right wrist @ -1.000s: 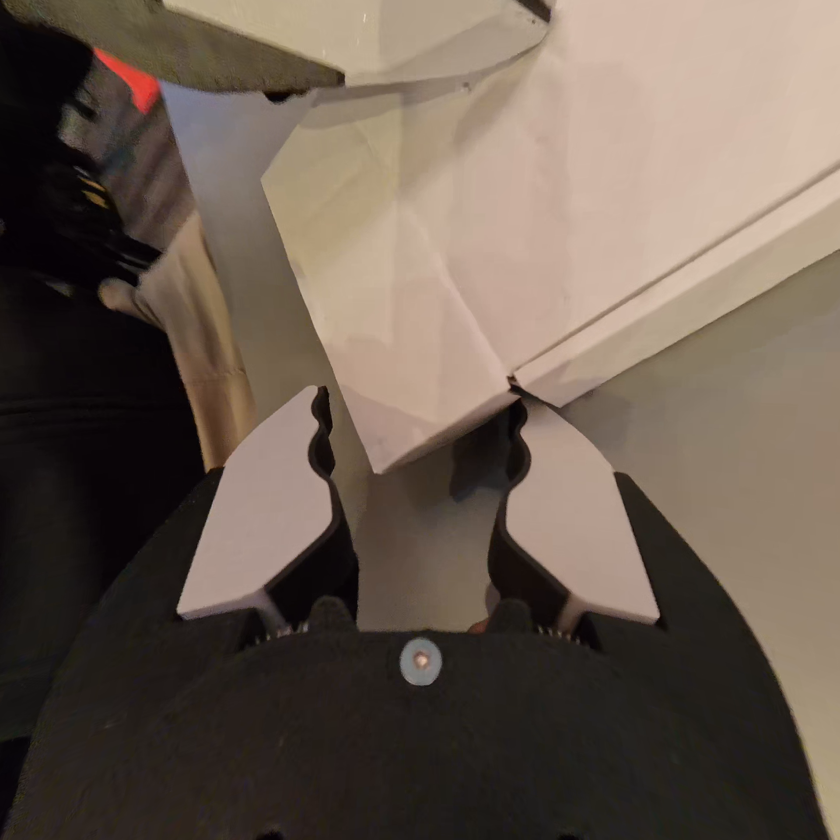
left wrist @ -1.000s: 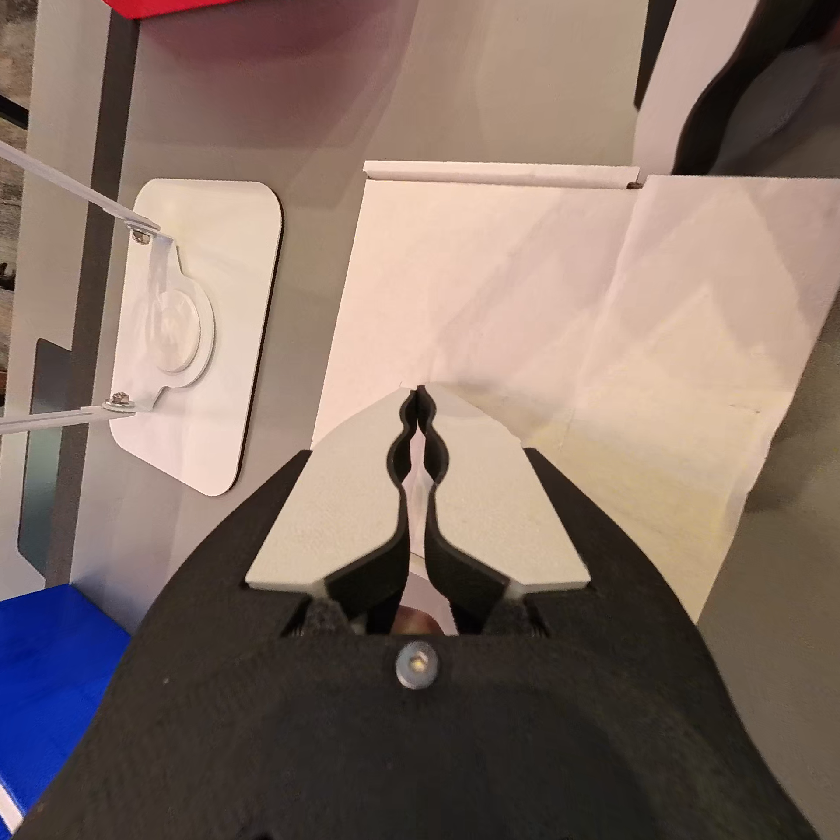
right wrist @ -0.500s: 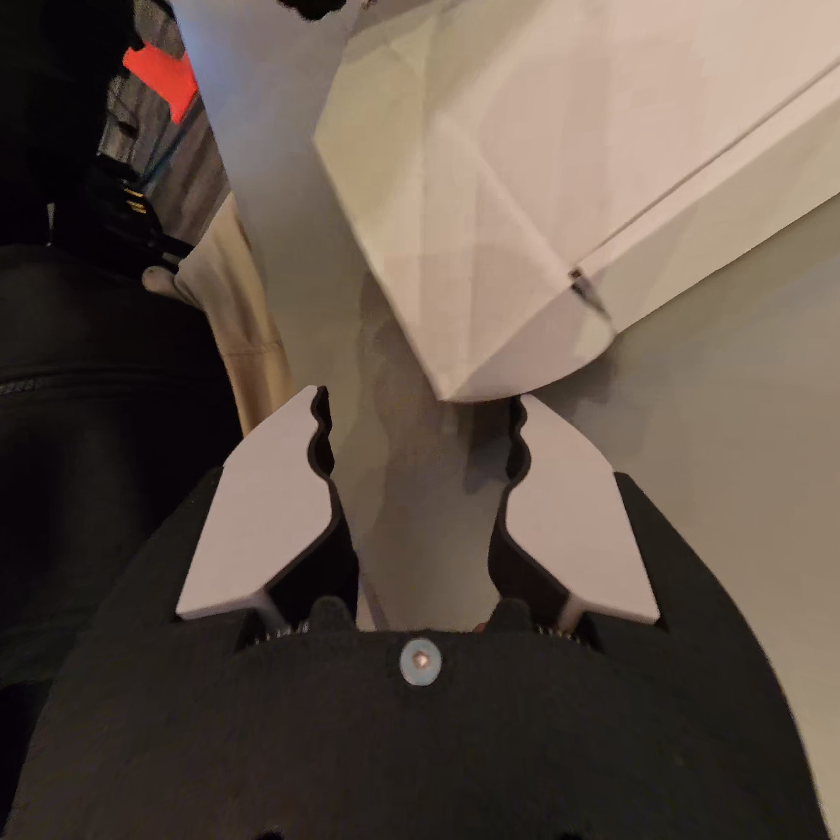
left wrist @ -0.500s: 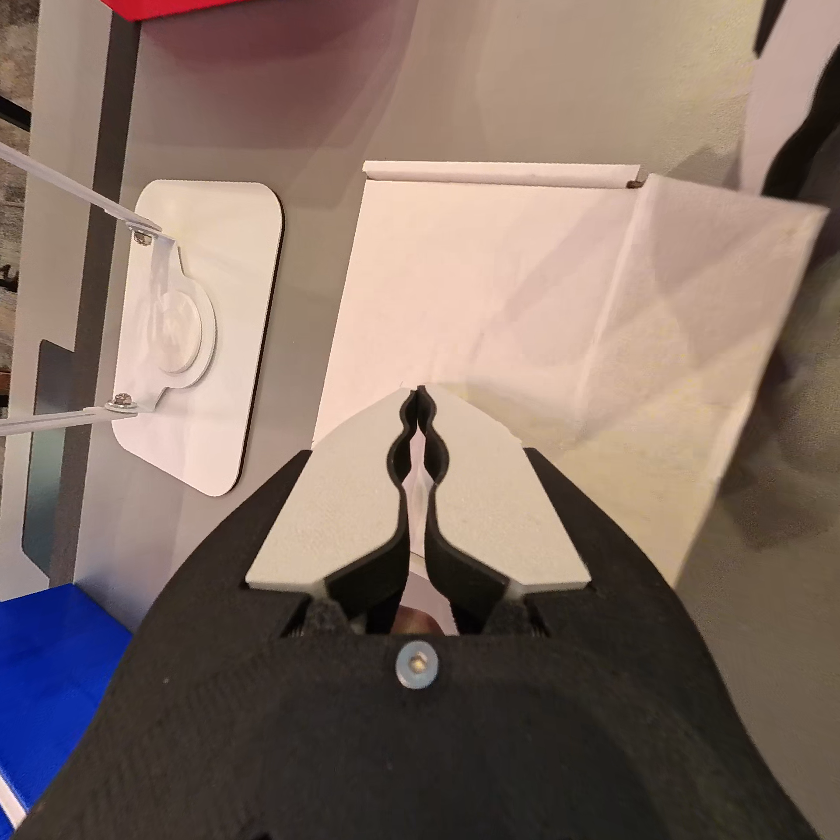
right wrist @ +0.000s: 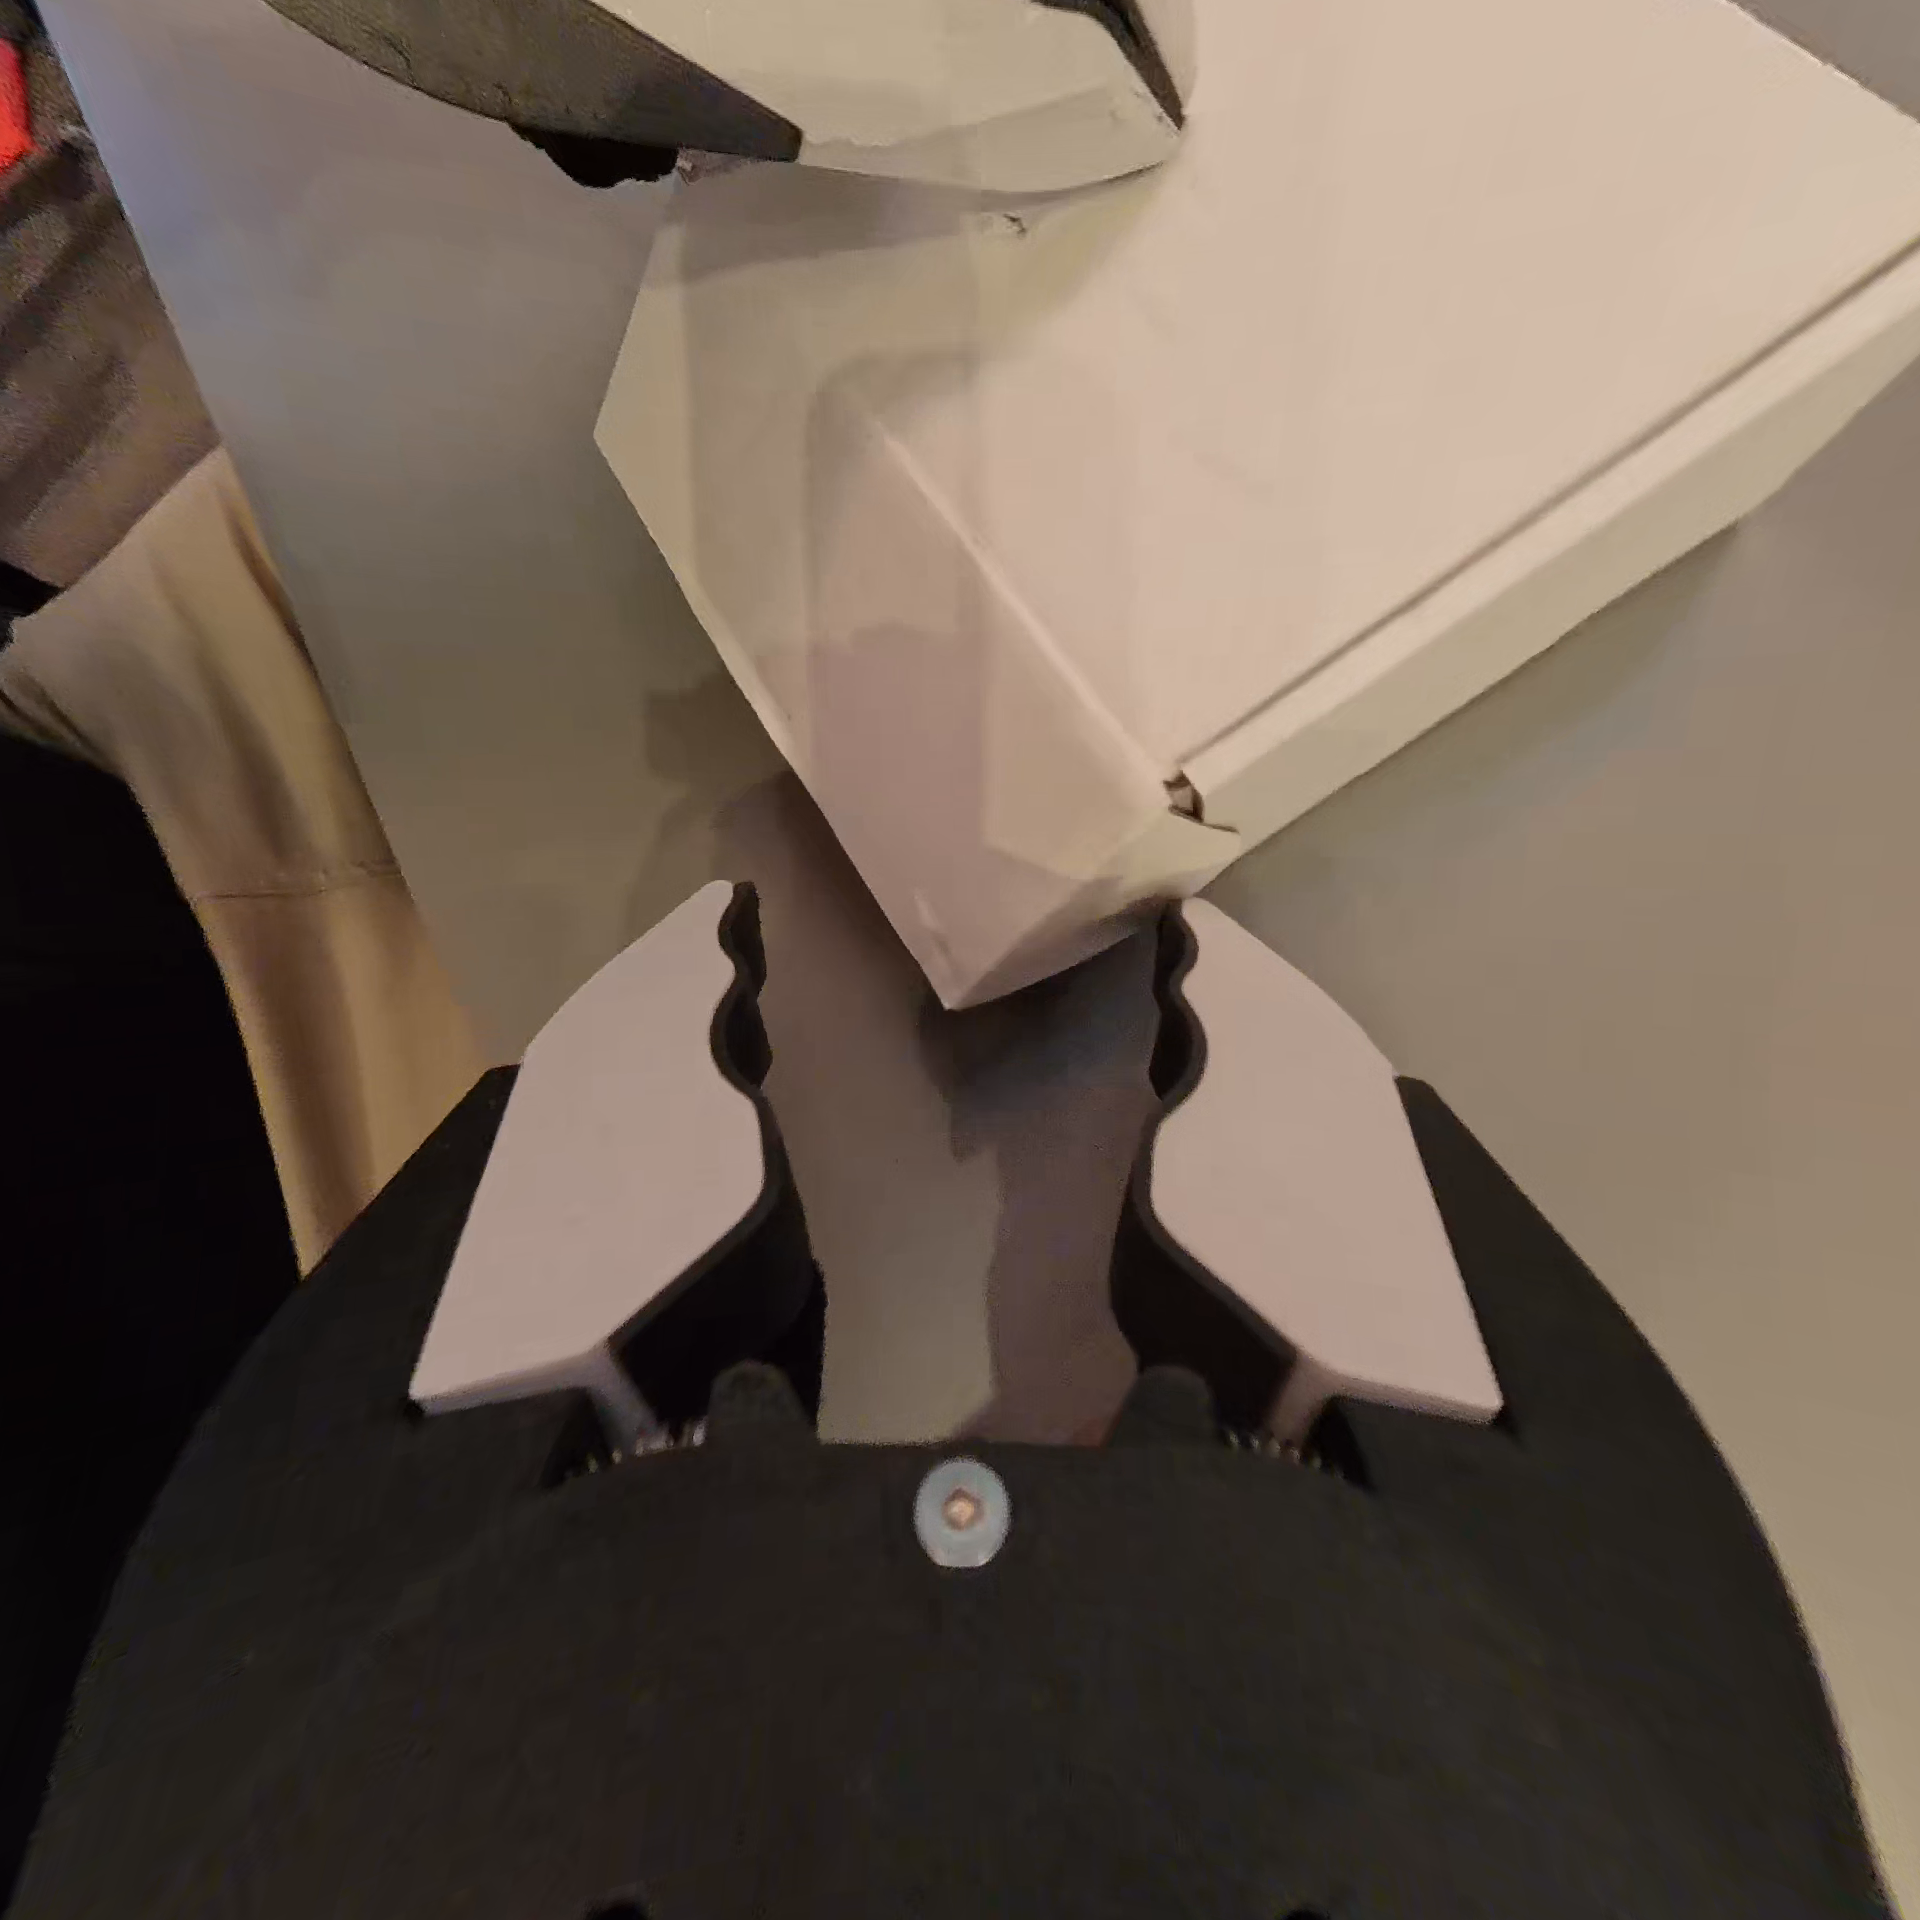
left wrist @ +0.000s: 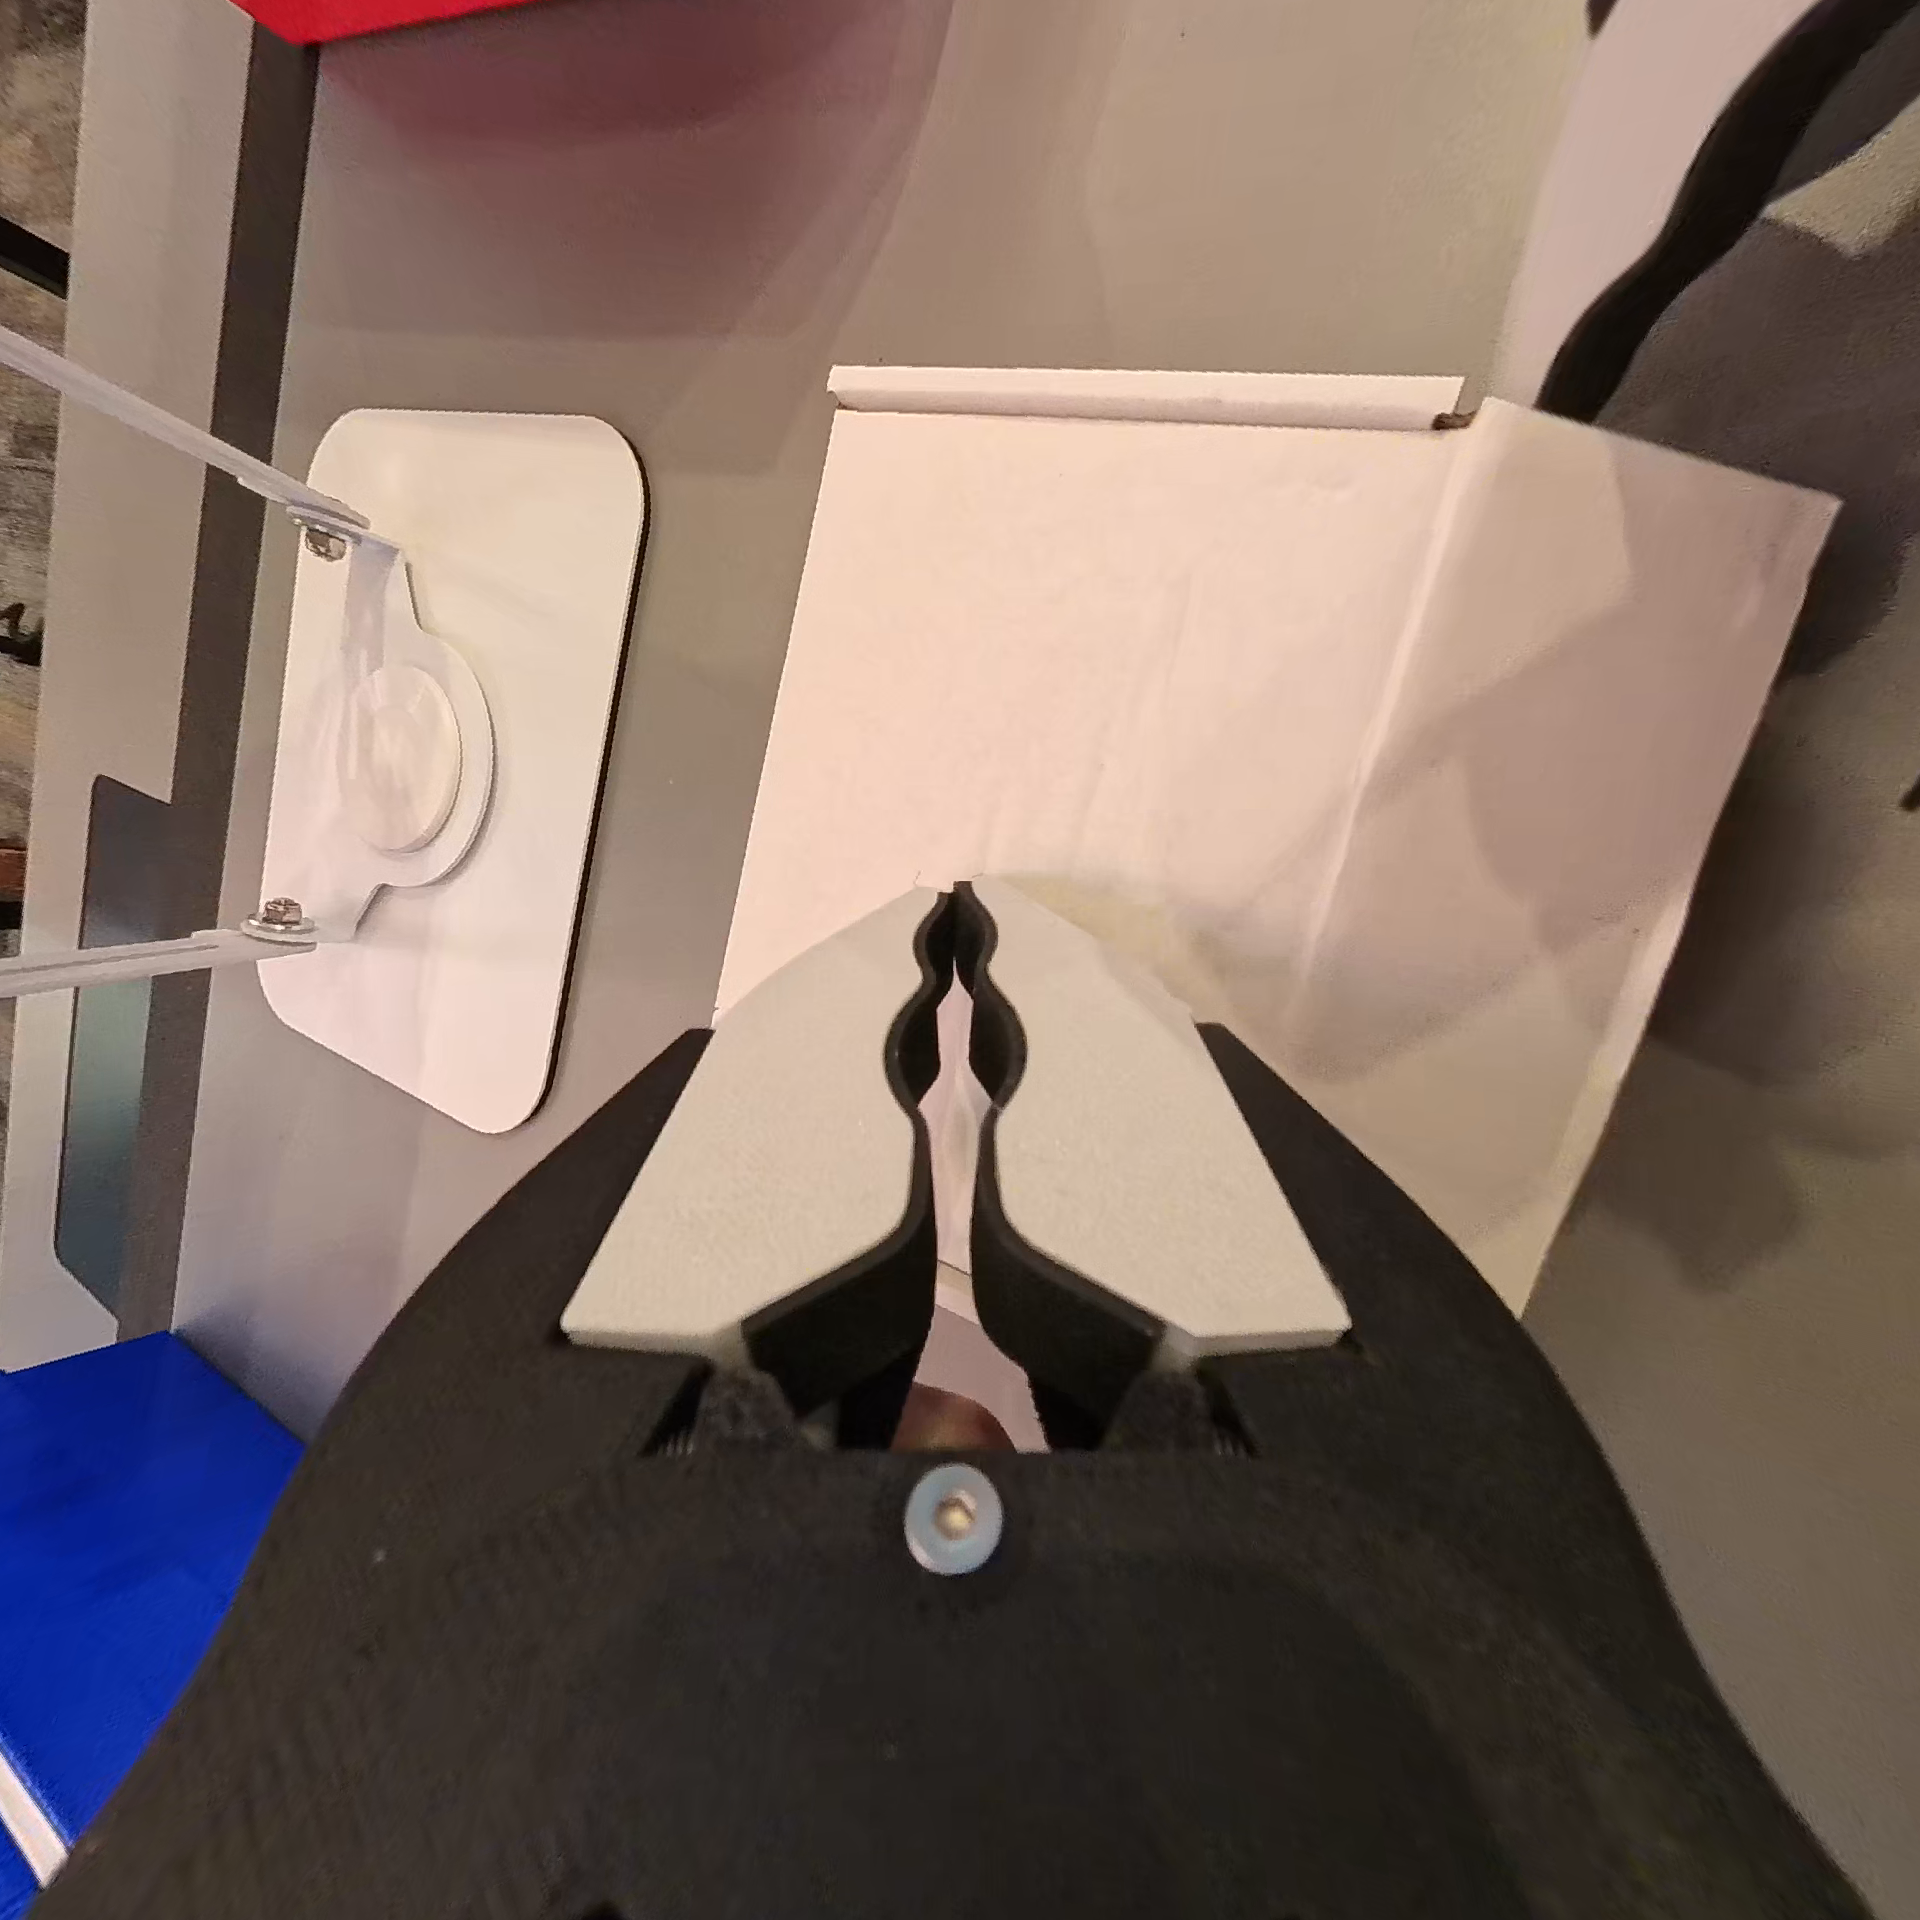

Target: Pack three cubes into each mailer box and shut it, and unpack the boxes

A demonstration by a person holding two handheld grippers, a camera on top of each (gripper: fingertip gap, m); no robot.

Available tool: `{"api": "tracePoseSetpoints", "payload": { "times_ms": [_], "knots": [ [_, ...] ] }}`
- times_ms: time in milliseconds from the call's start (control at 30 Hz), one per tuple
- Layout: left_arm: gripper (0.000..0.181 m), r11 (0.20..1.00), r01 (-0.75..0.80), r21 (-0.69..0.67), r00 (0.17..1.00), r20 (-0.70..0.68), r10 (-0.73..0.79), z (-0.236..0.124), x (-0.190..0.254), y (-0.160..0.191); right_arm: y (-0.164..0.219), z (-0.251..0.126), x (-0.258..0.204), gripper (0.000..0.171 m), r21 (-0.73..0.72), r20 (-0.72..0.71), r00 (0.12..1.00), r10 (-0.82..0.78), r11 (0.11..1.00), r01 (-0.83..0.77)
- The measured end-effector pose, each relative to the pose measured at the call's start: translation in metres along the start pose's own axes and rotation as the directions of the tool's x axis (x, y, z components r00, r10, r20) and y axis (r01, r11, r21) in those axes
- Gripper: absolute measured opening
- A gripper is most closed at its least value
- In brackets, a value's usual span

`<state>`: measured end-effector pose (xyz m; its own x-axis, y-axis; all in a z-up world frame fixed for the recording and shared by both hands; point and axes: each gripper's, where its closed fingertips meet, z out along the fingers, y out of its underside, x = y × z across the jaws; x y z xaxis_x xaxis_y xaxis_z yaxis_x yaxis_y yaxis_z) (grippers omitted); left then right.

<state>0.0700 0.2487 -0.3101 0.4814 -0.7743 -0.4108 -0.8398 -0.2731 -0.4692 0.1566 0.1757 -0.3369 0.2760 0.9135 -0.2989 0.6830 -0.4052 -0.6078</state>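
One mailer box (left wrist: pixel 1091 665), contents seemingly hidden.

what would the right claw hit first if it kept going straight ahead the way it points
Most likely the near corner of the white mailer box: it sits right at the fingertips of the open right claw, almost touching the right-hand tip. Depth is unclear, so it might slide just under it.

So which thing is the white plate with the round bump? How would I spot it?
Start at the big white mailer box lying on the grey table. Look to its left, across a strip of bare table. There lies a flat white plate with rounded corners, the only thing with a round disc and two thin bars screwed on.
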Motion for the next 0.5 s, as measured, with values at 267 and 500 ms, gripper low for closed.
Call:
{"api": "tracePoseSetpoints", "payload": {
  "times_ms": [267, 500],
  "knots": [
    [0.0, 1.0, -0.008, -0.011, 1.0, -0.001, 0.008, 0.0, 0.0, 0.0, -0.003, -0.003, -0.014, 0.057, 0.031, 0.077, 0.996, 0.046, 0.998, -0.048],
    [0.0, 1.0, -0.003, -0.004, 1.0, 0.004, 0.003, 0.0, 0.0, 0.0, 0.001, -0.002, -0.011, 0.066, -0.017, 0.011, 1.0, 0.017, 1.0, -0.017]
  ]
}}
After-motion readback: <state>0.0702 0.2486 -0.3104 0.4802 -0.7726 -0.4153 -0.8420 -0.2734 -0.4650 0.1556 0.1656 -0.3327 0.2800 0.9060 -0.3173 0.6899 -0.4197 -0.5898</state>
